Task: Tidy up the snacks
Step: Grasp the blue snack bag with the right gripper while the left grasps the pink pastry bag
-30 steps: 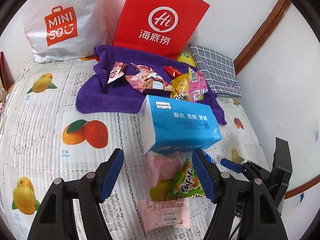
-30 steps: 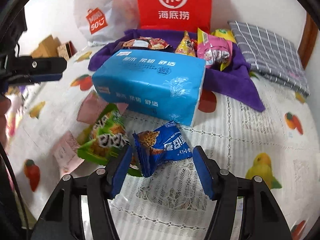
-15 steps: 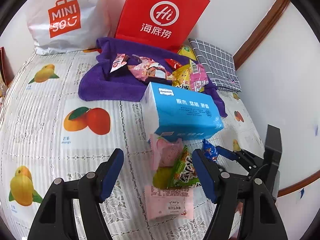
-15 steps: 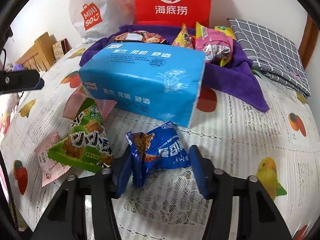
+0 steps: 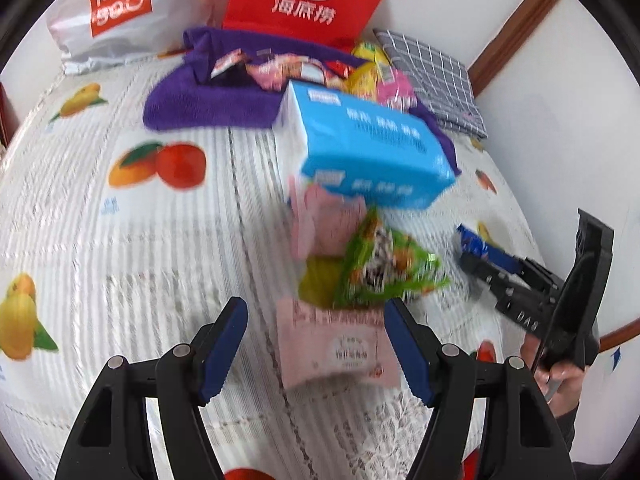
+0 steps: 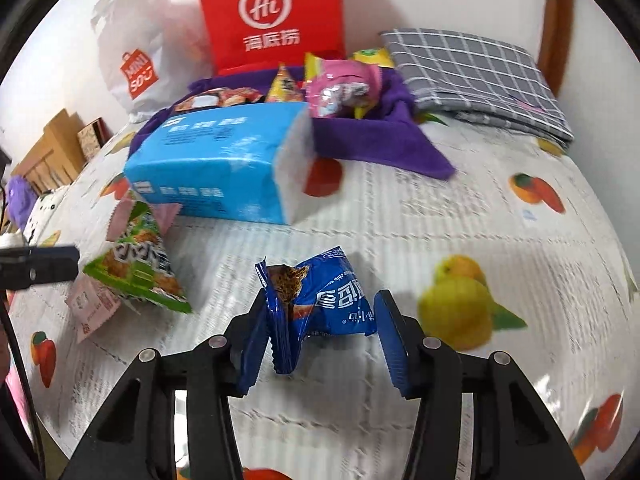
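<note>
In the left wrist view the left gripper (image 5: 316,340) fills the bottom of the frame, its blue-padded fingers standing apart with nothing pressed between them. A flat pink snack packet (image 5: 334,350) lies between the pads but untouched. Just above it, at centre, a green triangular snack bag (image 5: 384,264) rests on another pink packet (image 5: 320,220), and above that sits a blue soft tissue pack (image 5: 368,144). At the right edge the right gripper (image 5: 480,258) shows as a dark shape with a blue wrapper at its tip.

In the right wrist view the green bag (image 6: 138,260) lies at the left edge of the frame, the tissue pack (image 6: 224,164) above it. At lower centre the right gripper (image 6: 320,334) is closing on a blue foil cookie packet (image 6: 320,300) — the left pad touches its crimped end, the right pad sits at its other end. In the upper middle a purple towel (image 6: 380,140) holds a heap of snacks (image 6: 340,88), with a red paper bag (image 6: 272,16) behind it. The fruit-printed white tablecloth (image 6: 460,208) spreads beneath everything.
</note>
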`<state>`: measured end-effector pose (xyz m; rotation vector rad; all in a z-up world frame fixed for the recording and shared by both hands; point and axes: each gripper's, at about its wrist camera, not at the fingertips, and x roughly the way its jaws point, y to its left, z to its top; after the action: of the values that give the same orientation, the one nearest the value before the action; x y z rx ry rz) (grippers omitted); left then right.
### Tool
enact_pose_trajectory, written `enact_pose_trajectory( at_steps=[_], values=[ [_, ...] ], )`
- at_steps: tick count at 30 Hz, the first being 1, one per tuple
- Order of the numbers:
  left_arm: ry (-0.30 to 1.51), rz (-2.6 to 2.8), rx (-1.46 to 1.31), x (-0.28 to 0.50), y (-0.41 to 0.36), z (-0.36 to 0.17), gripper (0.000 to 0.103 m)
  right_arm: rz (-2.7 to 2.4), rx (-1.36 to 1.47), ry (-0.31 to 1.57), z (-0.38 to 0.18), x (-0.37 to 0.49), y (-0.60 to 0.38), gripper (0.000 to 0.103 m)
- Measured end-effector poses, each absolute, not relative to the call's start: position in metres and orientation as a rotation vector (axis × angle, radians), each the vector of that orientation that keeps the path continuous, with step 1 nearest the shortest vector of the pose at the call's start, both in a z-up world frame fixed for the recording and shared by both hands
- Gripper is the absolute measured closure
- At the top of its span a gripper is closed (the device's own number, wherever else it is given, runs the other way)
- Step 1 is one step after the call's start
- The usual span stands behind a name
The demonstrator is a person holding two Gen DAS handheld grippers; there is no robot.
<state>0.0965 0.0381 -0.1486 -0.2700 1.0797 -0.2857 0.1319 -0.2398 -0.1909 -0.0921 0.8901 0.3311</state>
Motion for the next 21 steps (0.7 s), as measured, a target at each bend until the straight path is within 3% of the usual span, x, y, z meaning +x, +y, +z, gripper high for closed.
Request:
enact_pose_trajectory(
  at_steps=[5,9,21],
  values=[
    [1.099,-0.308,-0.324,0.089,0.039,-0.159,0.034,0.314,-0.052,0.896,-0.197,0.129,-0.256,0.052],
    [1.103,-0.332,-0.323,0.087,0.032,-0.16,0.022,0.319,-0.031,0.882,-0.198,0.126,-0.262,0.052],
    [1.07,-0.201,0.008,0.084,-0.02,-0.167,0.017,0.314,-0.021,0.843,-0.203,0.12,-0.263,0.051]
  ],
)
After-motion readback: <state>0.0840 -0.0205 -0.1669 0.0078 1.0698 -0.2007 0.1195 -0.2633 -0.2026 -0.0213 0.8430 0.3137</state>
